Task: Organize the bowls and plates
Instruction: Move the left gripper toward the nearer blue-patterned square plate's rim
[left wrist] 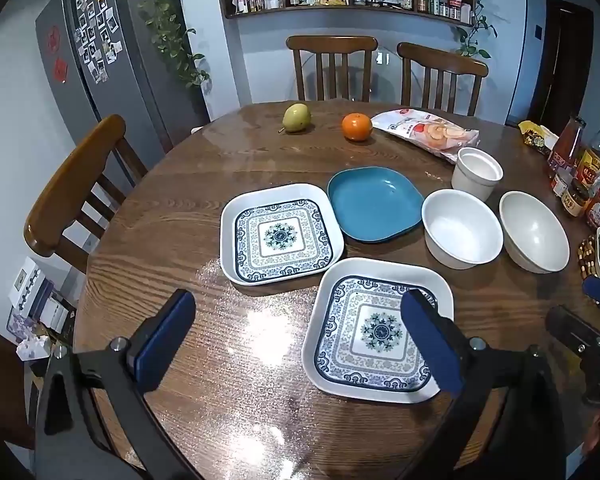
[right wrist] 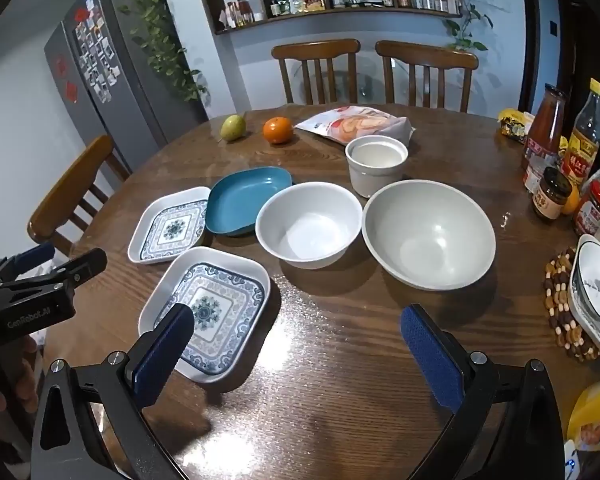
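Observation:
Two square blue-patterned plates lie on the round wooden table (left wrist: 172, 240): the far one (left wrist: 281, 234) (right wrist: 171, 225) and the near one (left wrist: 374, 330) (right wrist: 212, 304). A blue plate (left wrist: 374, 204) (right wrist: 246, 200), a white bowl (left wrist: 462, 229) (right wrist: 309, 225), a larger grey-white bowl (left wrist: 534, 232) (right wrist: 428, 234) and a white cup (left wrist: 476, 174) (right wrist: 376, 164) stand behind. My left gripper (left wrist: 296, 340) is open and empty above the table, its right finger over the near plate. My right gripper (right wrist: 298, 350) is open and empty, near the table's front.
A pear (left wrist: 296, 117), an orange (left wrist: 357, 126) and a snack bag (left wrist: 428, 132) lie at the far side. Sauce bottles and jars (right wrist: 560, 160) stand at the right, with a patterned bowl on a beaded trivet (right wrist: 592, 292). Chairs ring the table.

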